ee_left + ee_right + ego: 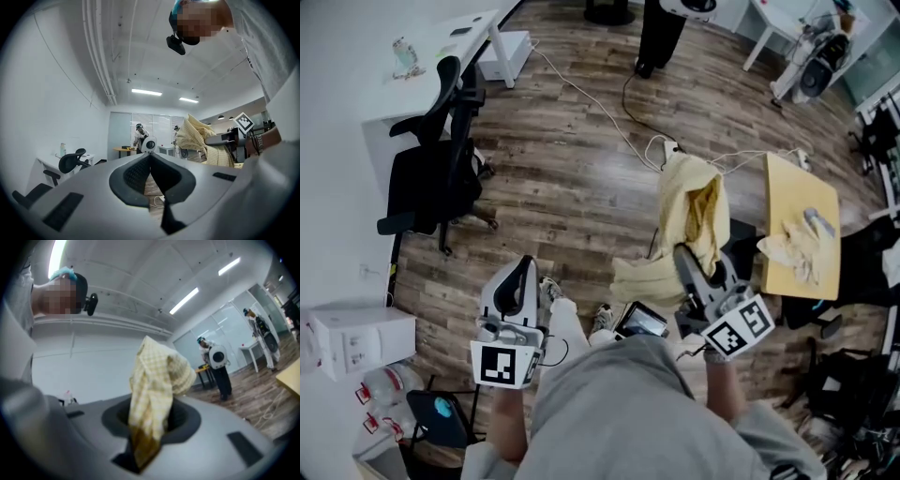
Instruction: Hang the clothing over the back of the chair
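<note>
A: R claw (149, 425)?
B: Clamped narrow on yellow check clothing (698, 211), bunched at 1 o'clock.
A: L claw (150, 159)?
B: Jaws together, holds 0. Far off, black chair (431, 178) at 10 o'clock.

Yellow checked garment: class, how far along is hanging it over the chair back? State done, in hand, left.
Done: the yellow garment is picked up, pinched in the right gripper. In hand: it hangs from those jaws while the left gripper is shut and empty. Left: the black office chair stands apart, its back bare, so draping is not yet done.
</note>
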`<state>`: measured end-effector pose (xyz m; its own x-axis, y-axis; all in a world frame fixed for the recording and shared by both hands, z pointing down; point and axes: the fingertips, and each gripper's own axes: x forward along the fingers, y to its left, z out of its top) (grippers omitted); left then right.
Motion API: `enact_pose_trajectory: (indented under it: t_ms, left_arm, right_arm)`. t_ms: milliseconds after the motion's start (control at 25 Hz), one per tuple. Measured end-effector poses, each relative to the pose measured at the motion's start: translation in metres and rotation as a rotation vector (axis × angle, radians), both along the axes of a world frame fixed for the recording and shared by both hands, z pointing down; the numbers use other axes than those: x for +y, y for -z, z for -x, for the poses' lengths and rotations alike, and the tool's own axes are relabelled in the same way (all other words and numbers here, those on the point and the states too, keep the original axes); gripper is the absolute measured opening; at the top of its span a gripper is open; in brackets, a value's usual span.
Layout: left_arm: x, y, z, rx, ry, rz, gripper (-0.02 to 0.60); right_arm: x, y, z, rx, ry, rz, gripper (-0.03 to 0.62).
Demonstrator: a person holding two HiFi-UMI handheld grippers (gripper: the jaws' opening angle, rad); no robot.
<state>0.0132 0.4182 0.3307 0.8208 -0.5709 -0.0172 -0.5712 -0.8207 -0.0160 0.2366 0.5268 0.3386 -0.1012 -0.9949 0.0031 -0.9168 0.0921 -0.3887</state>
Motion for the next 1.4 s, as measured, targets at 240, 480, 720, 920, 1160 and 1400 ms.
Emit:
enact_pose_trajectory:
  t_ms: [240, 480, 720, 920, 1160, 1400]
  left_arm:
    - [-0.018, -0.010, 0.007, 0.014, 0.014, 0.048, 0.032]
    - [-0.063, -0.010, 0.023, 0.020, 0.020, 0.050, 0.032]
    - [-0.111, -0.007, 0.036, 0.026, 0.030, 0.040, 0.032]
    - [-0.157, -0.003, 0.050, 0.045, 0.022, 0.035, 0.032]
    - [-0.202, 0.006, 0.059, 0.068, -0.009, 0.010, 0.032]
    - [-0.236, 0.002, 0.080, 0.068, -0.012, 0.015, 0.032]
  right_arm:
    - [-0.024, -0.009, 0.008, 0.011, 0.006, 0.035, 0.126]
    - [-0.071, -0.006, 0.022, 0.002, 0.010, 0.043, 0.127]
    - [-0.120, -0.003, 0.035, 0.008, 0.021, 0.050, 0.127]
    - [-0.163, 0.003, 0.050, 0.022, 0.012, 0.038, 0.127]
    - [-0.205, 0.012, 0.063, 0.033, -0.008, 0.008, 0.129]
    - [-0.239, 0.011, 0.082, 0.038, -0.010, -0.002, 0.129]
